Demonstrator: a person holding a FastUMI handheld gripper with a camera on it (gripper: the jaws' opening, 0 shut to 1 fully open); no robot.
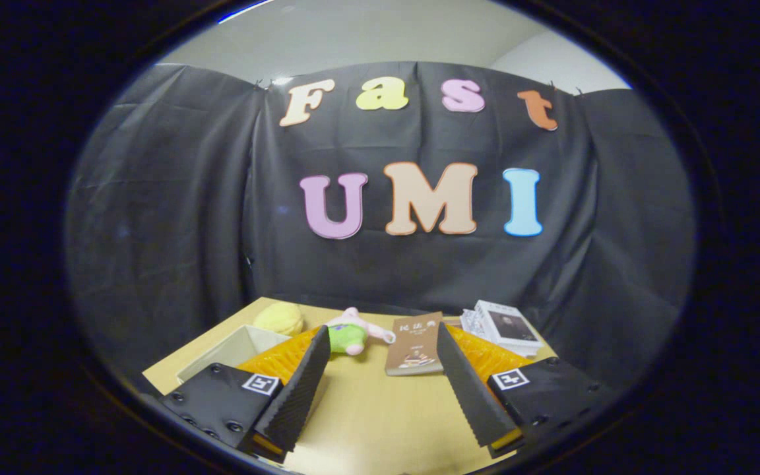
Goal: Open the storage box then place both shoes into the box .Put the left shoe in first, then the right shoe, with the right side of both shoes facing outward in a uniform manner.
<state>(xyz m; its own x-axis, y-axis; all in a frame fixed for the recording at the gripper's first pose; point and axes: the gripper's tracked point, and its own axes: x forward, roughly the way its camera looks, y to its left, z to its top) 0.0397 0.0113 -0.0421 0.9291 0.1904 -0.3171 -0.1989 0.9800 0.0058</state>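
My gripper [383, 343] is open, its two fingers spread wide above a light wooden table [373, 409] with nothing between them. Just left of the left finger lies a pale, shallow box-like container [231, 349], seen only in part. I cannot tell whether it is the storage box.
Beyond the fingers, at the far end of the table, lie a yellow round plush [279, 318], a small pink toy in a green top [350, 336], a brown book [415, 344] and a stack of white books [502, 324]. The black cloth wall stands right behind them.
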